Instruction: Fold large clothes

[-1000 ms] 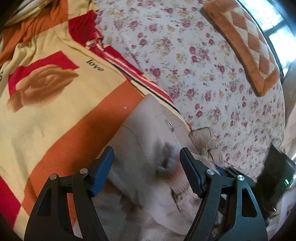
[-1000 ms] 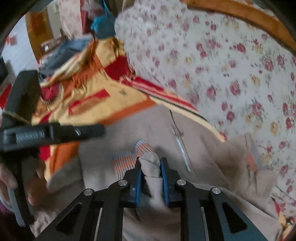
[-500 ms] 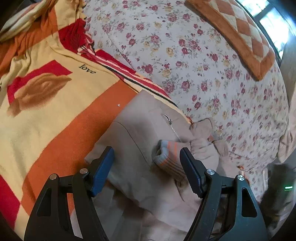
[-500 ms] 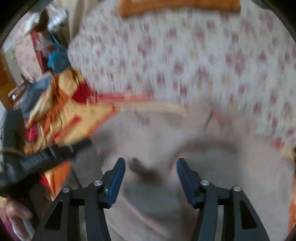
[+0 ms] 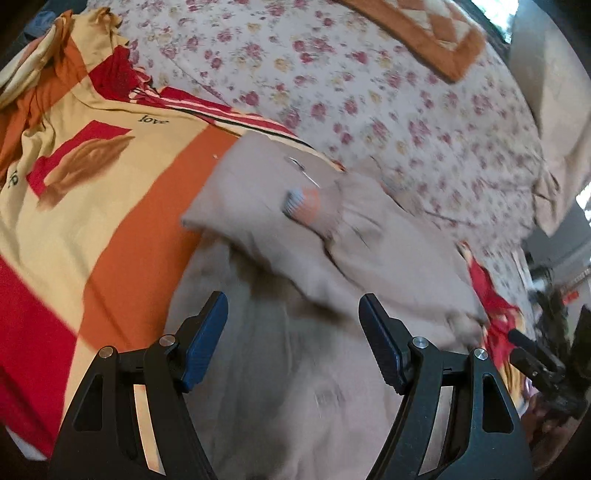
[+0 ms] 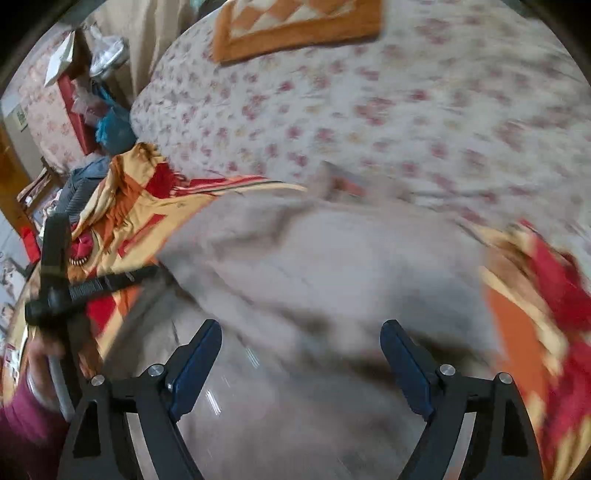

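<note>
A beige zip jacket [image 5: 303, 280] lies partly folded on the bed, one sleeve laid across its front with the striped orange-grey cuff [image 5: 301, 203] near the zipper. It also shows in the right wrist view [image 6: 332, 266], blurred. My left gripper [image 5: 293, 328] is open and empty, hovering above the jacket's lower part. My right gripper [image 6: 301, 354] is open and empty, above the jacket body. The left gripper's tool [image 6: 59, 280] shows at the left of the right wrist view.
The jacket rests on an orange, cream and red blanket [image 5: 92, 177] over a floral bedsheet [image 5: 388, 96]. An orange checked pillow [image 5: 428, 33] lies at the far end. Clutter and bags [image 6: 103, 122] stand beyond the bed's left side.
My right gripper let go of the sleeve cuff, opened and pulled back. The sleeve now lies across the jacket. My left gripper drew back, staying open.
</note>
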`<state>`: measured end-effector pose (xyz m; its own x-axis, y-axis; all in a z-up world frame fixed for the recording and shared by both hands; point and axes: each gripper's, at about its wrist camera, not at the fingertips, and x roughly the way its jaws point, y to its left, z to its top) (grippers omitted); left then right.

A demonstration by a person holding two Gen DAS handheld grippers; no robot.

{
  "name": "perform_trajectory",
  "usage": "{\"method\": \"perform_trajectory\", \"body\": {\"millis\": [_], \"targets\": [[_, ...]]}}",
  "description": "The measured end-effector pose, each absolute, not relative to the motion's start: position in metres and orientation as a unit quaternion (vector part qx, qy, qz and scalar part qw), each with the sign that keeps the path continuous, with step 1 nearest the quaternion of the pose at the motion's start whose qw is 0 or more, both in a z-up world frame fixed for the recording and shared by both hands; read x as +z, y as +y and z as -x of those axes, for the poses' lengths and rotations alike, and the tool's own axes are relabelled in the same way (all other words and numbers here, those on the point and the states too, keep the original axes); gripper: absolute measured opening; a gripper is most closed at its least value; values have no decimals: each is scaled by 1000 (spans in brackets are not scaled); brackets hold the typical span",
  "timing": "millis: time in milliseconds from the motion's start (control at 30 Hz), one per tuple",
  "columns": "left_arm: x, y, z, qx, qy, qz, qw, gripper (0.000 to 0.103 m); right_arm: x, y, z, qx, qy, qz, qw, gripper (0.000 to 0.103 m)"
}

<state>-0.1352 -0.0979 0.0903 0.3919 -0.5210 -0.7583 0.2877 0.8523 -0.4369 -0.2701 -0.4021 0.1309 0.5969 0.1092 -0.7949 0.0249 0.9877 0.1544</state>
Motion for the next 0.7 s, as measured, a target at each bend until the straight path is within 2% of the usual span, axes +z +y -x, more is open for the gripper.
{"method": "perform_trajectory", "body": {"millis": [67,133,300,400,567,600,633,667,700], "targets": [[94,-91,154,-255,492,107,825,74,134,-429,311,-10,448,-88,890,86],[92,-84,175,-257,496,88,825,80,130,-460,351,-45,453,-110,884,86],[76,-69,208,-257,524,63,810,80,94,-498,414,-81,485,-177,853,86],[69,-56,222,-249,531,64,808,80,81,-485,427,-37,475,-210,854,86],[65,-35,235,-240,536,74,806,80,69,-439,426,28,467,-197,861,86],[65,-32,235,-235,536,75,807,80,63,-429,422,41,471,-185,861,78],[64,-29,235,-232,536,78,808,80,58,-421,418,47,476,-168,862,55],[64,-25,235,-226,537,83,809,80,55,-416,416,45,479,-152,863,45],[63,-23,236,-224,538,88,808,80,51,-412,416,42,482,-134,865,28]]}}
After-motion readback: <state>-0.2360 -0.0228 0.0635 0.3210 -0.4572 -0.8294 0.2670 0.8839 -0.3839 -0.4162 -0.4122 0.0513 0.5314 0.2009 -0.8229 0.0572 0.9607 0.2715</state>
